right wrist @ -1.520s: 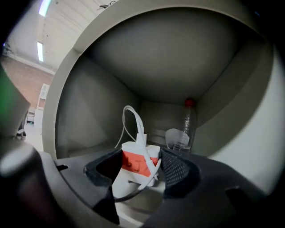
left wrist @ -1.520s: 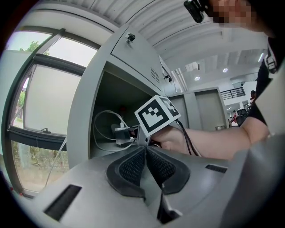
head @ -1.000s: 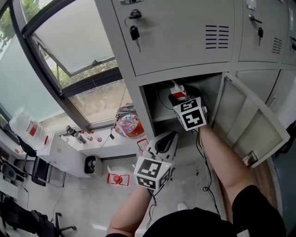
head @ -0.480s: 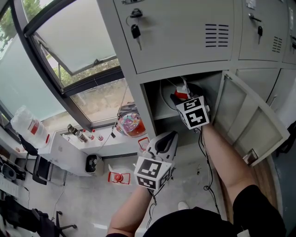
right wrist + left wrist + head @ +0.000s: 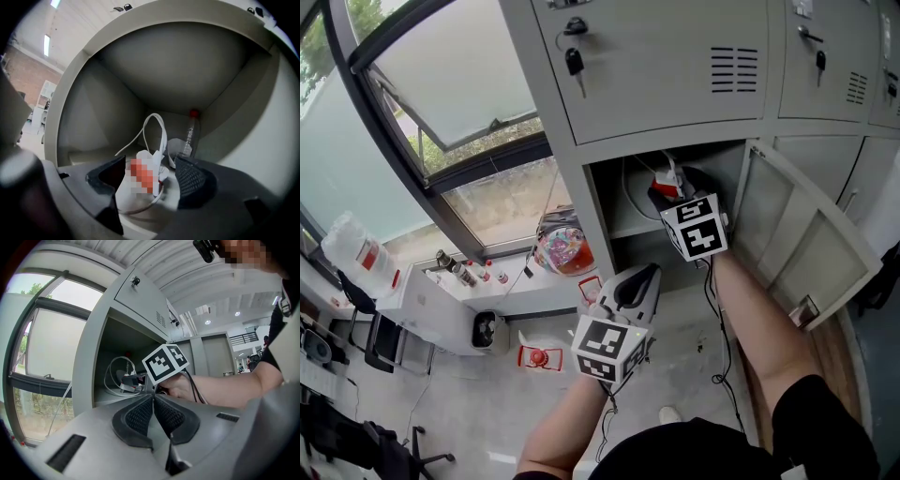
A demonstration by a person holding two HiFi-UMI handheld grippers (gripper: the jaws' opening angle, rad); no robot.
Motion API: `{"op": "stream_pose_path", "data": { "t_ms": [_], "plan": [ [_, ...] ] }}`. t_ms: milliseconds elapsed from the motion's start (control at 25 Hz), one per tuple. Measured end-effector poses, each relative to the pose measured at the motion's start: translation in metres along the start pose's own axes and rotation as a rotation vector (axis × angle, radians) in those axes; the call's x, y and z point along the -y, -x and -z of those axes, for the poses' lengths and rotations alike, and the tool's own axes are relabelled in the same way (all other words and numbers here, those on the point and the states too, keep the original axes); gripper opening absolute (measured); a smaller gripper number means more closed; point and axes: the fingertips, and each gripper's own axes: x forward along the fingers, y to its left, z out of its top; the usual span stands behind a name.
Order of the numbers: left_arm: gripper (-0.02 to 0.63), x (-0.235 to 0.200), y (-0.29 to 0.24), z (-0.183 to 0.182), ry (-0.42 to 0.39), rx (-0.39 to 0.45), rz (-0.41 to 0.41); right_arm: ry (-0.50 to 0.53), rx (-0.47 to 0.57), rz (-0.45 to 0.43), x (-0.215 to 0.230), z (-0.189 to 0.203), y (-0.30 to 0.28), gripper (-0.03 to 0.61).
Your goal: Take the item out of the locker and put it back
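While the right gripper (image 5: 149, 176) sits inside the open locker (image 5: 602, 204), jaws wide and just been opening, the white pack (image 5: 127, 196) w/ red label lies loose between them on the shelf, pads not pressing. Looks light & soft; cord (image 5: 163, 136) floppy, may snag. I'd pinch the pack's body, not the cord. Left gripper (image 5: 153, 401) closed, empty, outside.
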Motion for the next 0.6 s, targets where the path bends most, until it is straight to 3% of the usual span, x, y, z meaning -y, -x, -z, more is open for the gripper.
{"op": "stream_pose_path", "data": {
  "t_ms": [480, 600],
  "plan": [
    [0.025, 0.022, 0.029, -0.004, -0.002, 0.011, 0.015, 0.000, 0.038, 0.005, -0.021, -0.012, 0.046, 0.368],
    [0.024, 0.029, 0.043, -0.003, -0.007, 0.011, 0.021, -0.008, 0.060, 0.011, -0.031, -0.015, 0.066, 0.292]
  ]
}}
